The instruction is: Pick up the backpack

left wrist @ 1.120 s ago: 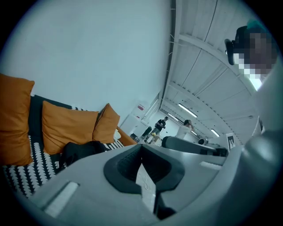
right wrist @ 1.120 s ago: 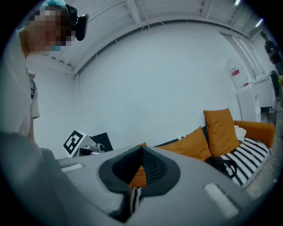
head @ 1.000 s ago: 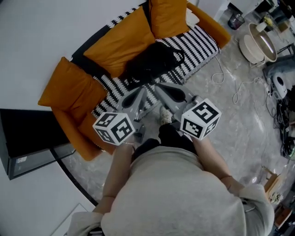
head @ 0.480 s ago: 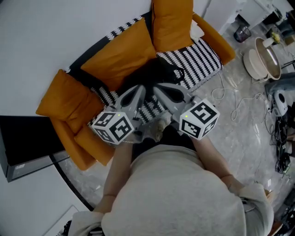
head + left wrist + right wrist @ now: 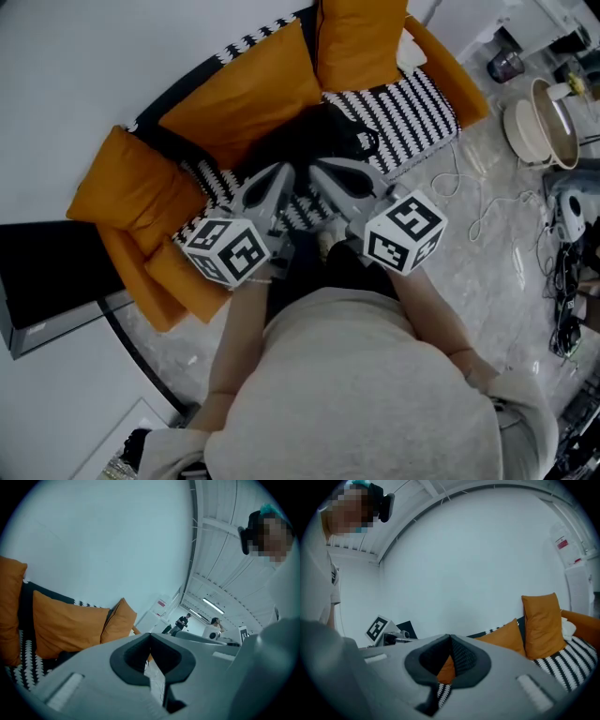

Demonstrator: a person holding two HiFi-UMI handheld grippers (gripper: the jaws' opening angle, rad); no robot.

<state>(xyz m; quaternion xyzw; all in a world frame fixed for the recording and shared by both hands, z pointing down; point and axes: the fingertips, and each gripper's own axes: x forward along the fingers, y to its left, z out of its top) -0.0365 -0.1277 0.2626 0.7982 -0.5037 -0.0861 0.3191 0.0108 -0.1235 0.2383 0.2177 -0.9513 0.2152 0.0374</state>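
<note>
Now, step: approach, backpack (image 5: 314,141) not yet touched.
Backpack: black, on striped sofa (image 5: 412,98) seat, between orange cushions (image 5: 244,89), just ahead of both grippers.
Left gripper (image 5: 275,183): jaws closed, empty.
Right gripper (image 5: 325,176): jaws closed, empty.
Next: open jaws, dip toward handle (image 5: 367,142).
Views: head view shows backpack whole; gripper views mostly wall (image 5: 93,536) and cushions, perhaps a dark sliver of it.

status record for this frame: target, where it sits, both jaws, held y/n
target: black backpack
location: on striped sofa seat, in front of orange cushions
left gripper: jaws shut, nothing between them
right gripper: jaws shut, nothing between them
held: no; both grippers point at it from its near side
</note>
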